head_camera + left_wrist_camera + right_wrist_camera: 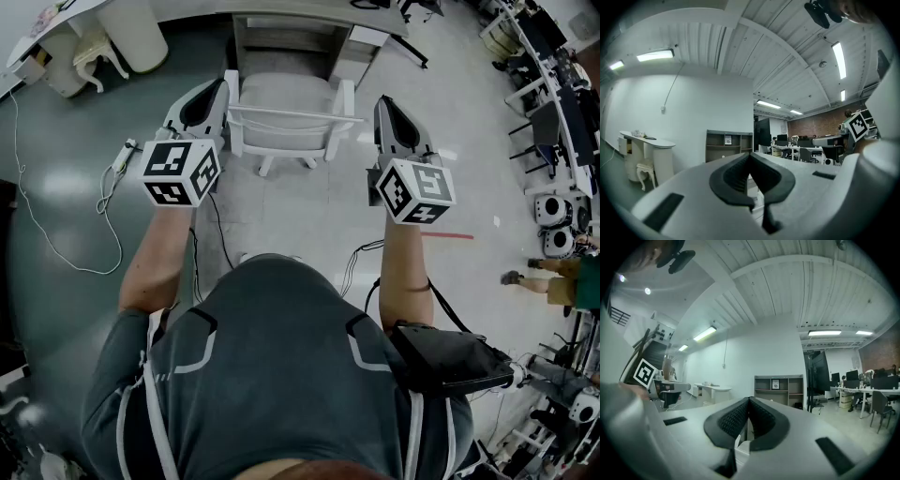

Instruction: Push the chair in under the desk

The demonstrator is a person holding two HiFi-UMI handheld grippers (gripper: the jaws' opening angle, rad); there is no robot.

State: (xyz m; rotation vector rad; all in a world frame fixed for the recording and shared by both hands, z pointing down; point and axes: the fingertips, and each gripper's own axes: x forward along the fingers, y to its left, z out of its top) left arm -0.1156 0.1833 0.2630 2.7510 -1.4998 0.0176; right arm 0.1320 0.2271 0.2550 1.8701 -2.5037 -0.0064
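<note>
A white chair (286, 117) stands on the floor with its back toward me and its seat facing the desk (309, 17) at the top of the head view. My left gripper (223, 89) is at the left end of the chair back, and my right gripper (382, 101) is at the right end. I cannot tell whether they touch it. Both grippers are shut with nothing between the pads. In the left gripper view the dark jaws (750, 155) meet, and the right gripper (749, 400) looks the same. Both views look over the chair toward a grey shelf unit (729, 145).
A white side table with a small ornate stool (94, 52) stands at the far left. A power strip (122, 155) and its cable (56, 244) lie on the floor to the left. Red tape (450, 235) marks the floor on the right, near workstations (553, 122) and a person (553, 277).
</note>
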